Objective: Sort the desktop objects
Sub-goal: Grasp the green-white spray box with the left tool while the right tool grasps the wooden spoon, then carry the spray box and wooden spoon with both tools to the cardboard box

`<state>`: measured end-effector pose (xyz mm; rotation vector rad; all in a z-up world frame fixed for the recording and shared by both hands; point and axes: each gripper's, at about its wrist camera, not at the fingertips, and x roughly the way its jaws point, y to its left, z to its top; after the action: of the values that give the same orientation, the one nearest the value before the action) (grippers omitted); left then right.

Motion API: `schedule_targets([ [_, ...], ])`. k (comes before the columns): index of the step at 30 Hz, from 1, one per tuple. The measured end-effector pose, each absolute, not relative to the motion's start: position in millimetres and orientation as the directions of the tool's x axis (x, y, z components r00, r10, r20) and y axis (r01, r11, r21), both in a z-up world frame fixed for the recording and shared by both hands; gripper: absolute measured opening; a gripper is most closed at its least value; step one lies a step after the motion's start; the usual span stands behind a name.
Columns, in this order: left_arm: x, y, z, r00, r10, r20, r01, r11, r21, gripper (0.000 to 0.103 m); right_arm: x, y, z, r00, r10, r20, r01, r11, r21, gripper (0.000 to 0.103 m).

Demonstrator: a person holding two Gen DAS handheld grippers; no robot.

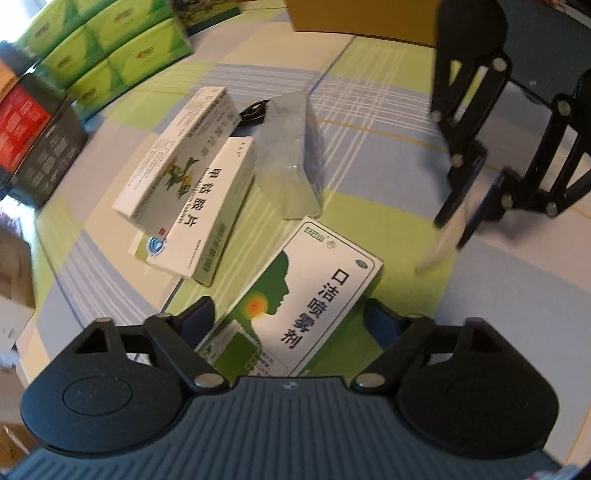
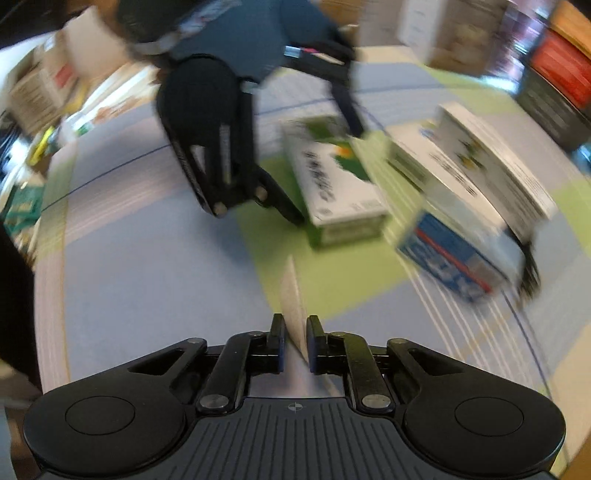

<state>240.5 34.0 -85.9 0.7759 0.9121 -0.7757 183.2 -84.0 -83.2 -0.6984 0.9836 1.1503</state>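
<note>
A green-and-white spray box lies on the checked tablecloth between the fingers of my left gripper. The pads press its two long sides, so the gripper is shut on it. From the right wrist view, the same box sits inside the left gripper. My right gripper is shut on a thin white card that stands on edge. The left wrist view shows this gripper to the right of the box, with the card pointing down at the cloth.
Two white medicine boxes lie stacked just beyond the spray box, beside a clear plastic pack and a black cable. Green tissue packs and a red-and-black carton line the far left. A cardboard box stands at the back.
</note>
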Motion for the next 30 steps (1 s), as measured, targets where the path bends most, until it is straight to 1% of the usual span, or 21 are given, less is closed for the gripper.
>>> schedule_targets([
  [2, 237, 33, -83, 0.403, -0.218, -0.889, 0.815, 0.527, 0.241, 0.072, 185, -95, -82, 0.114, 0.422, -0.899, -0.933, 0.357, 0.049, 0.005],
  [5, 226, 29, -79, 0.407, -0.188, -0.894, 0.78, 0.581, 0.232, 0.062, 185, -111, -80, 0.135, 0.432, -0.892, -0.884, 0.459, 0.089, 0.005],
  [7, 221, 25, -76, 0.416, -0.16, -0.895, 0.734, 0.64, 0.227, 0.058, 183, -121, -79, 0.15, 0.444, -0.884, -0.845, 0.521, 0.119, 0.005],
  [10, 209, 20, -71, 0.413, -0.15, -0.898, 0.673, 0.715, 0.19, 0.053, 176, -137, -73, 0.179, 0.465, -0.867, -0.767, 0.618, 0.173, 0.005],
  [14, 189, 9, -66, 0.396, -0.152, -0.905, 0.616, 0.775, 0.139, 0.052, 164, -159, -67, 0.238, 0.473, -0.848, -0.639, 0.734, 0.229, 0.005],
  [19, 161, -5, -61, 0.406, -0.171, -0.898, 0.541, 0.837, 0.086, 0.052, 145, -188, -62, 0.274, 0.489, -0.828, -0.505, 0.806, 0.309, 0.005],
  [21, 148, -13, -62, 0.427, -0.179, -0.887, 0.542, 0.835, 0.092, 0.052, 140, -197, -63, 0.285, 0.488, -0.825, -0.454, 0.827, 0.332, 0.005],
  [24, 136, -26, -67, 0.458, -0.167, -0.873, 0.557, 0.819, 0.136, 0.052, 131, -210, -65, 0.313, 0.462, -0.83, -0.399, 0.857, 0.326, 0.005],
  [28, 135, -33, -76, 0.465, -0.179, -0.867, 0.544, 0.83, 0.12, 0.052, 124, -217, -64, 0.342, 0.445, -0.828, -0.384, 0.87, 0.309, 0.005],
  [30, 135, -35, -80, 0.489, -0.186, -0.852, 0.537, 0.834, 0.126, 0.054, 122, -218, -63, 0.355, 0.435, -0.827, -0.382, 0.875, 0.297, 0.005],
])
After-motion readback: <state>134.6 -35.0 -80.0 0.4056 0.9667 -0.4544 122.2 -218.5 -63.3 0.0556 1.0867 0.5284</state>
